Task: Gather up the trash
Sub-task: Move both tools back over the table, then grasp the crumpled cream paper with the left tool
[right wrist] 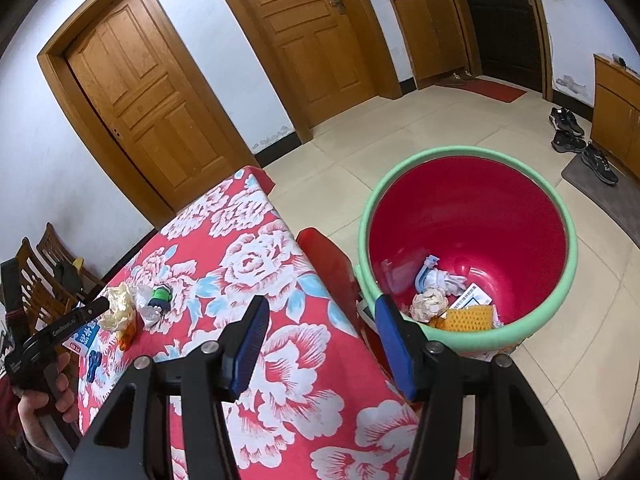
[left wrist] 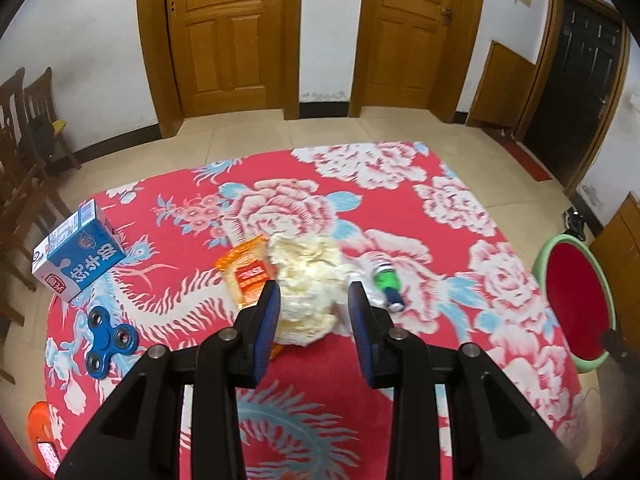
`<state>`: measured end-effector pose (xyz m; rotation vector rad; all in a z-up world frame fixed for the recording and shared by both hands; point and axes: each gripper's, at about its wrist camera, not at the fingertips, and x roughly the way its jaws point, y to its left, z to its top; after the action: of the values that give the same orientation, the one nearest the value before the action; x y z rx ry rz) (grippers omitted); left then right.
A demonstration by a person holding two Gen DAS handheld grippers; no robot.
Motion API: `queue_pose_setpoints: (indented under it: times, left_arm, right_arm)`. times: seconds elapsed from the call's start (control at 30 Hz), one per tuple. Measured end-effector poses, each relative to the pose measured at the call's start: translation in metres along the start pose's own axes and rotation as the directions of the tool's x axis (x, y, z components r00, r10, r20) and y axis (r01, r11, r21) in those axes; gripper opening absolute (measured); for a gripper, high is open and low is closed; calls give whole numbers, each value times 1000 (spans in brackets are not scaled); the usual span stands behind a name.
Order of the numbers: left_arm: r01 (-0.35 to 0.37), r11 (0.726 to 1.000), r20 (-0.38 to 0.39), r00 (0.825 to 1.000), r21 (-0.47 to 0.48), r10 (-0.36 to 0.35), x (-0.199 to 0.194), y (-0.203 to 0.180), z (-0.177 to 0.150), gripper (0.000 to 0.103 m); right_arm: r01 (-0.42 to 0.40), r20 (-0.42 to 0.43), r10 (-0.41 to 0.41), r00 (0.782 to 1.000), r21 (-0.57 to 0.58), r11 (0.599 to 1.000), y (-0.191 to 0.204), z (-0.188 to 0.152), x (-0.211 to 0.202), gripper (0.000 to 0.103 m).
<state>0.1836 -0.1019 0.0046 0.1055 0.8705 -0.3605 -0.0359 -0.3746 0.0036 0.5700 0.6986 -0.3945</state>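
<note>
A crumpled cream paper ball (left wrist: 306, 284) lies on the red floral table (left wrist: 400, 208). My left gripper (left wrist: 314, 300) is open, its blue pads either side of the ball. An orange wrapper (left wrist: 248, 274) lies left of the ball, a crushed green-labelled bottle (left wrist: 386, 280) right of it. In the right wrist view the ball (right wrist: 116, 306), bottle (right wrist: 158, 298) and left gripper (right wrist: 80, 314) show at far left. My right gripper (right wrist: 322, 334) is open and empty over the table's right edge, beside a red bin with green rim (right wrist: 568, 232) holding several pieces of trash.
A blue and white carton (left wrist: 78, 252), a blue fidget spinner (left wrist: 108, 336) and an orange object (left wrist: 42, 436) lie on the table's left side. The bin (left wrist: 576, 304) stands on the floor to the right. Wooden chairs (left wrist: 24, 140) stand left. A red stool (right wrist: 332, 264) sits between table and bin.
</note>
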Motion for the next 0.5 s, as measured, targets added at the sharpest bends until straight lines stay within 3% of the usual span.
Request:
queue_pose_setpoints:
  times: [0.23, 0.5]
  left_arm:
    - [-29, 1000, -29, 999, -10, 29, 21, 10, -3, 38]
    - [-6, 1000, -27, 1000, -1, 6, 32, 10, -4, 38]
  right_arm:
    - [1, -20, -1, 1000, -19, 1000, 8, -1, 9, 58]
    - [-7, -45, 5, 999, -47, 999, 22, -1, 20, 58]
